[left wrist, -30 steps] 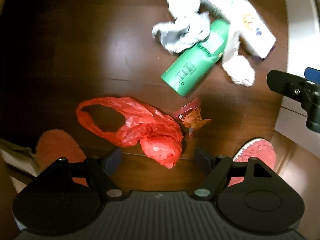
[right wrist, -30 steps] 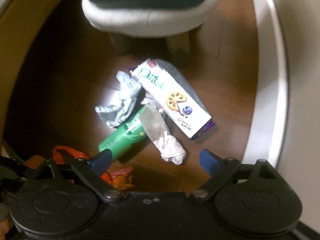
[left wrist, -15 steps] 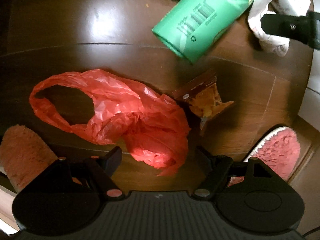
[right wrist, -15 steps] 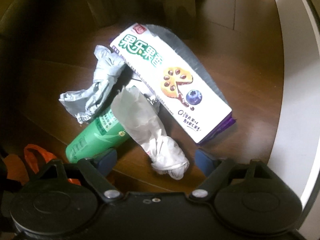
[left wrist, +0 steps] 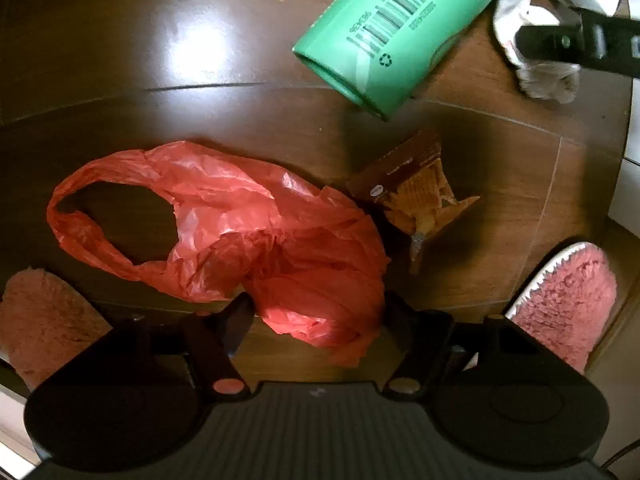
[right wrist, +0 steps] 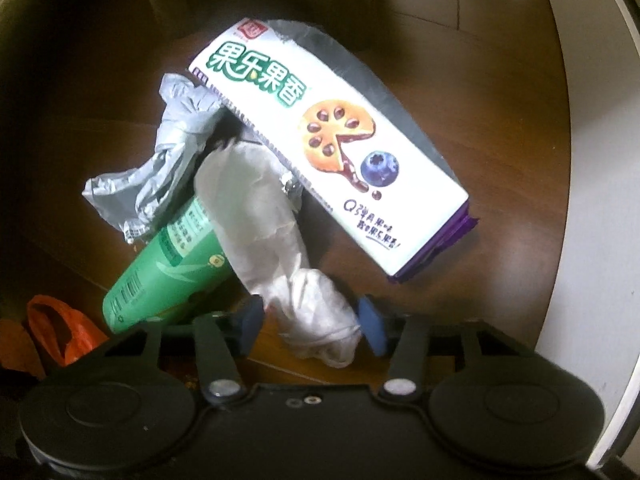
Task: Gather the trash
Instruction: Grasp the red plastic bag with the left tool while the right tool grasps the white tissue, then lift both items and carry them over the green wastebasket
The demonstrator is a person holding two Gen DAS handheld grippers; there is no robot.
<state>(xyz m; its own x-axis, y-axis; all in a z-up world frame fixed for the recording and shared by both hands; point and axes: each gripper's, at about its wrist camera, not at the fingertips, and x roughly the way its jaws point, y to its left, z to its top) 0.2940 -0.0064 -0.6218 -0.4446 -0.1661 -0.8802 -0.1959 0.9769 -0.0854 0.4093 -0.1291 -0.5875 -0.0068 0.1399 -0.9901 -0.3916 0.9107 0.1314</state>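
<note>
The left gripper (left wrist: 316, 312) is hanging low over the dark wooden floor (left wrist: 160, 112) with its jaws spread apart, and the bunched lower end of a red plastic bag (left wrist: 240, 236) is lying in the gap between them, not pinched. The bag's handle loop is lying open toward the left. Just right of the bag, a torn brown-and-orange snack wrapper (left wrist: 416, 196) is lying flat, touching the bag's edge or very nearly (hard to tell which). Beyond it, a green carton (left wrist: 396, 28) is lying on its side, barcode up.

The right gripper (right wrist: 310, 320) is sitting with its blue-padded jaws apart as well, bracketing the twisted end of a crumpled white tissue (right wrist: 280, 236); whether the pads are touching it I cannot tell. The tissue is draping over the green carton (right wrist: 168, 268), which is leaning under a white biscuit box (right wrist: 332, 168) printed with a blueberry. A crumpled grey foil wrapper (right wrist: 160, 160) is lying just left of the box, touching the carton. Pink fuzzy slippers (left wrist: 568, 300) are showing at both lower edges of the left view.
</note>
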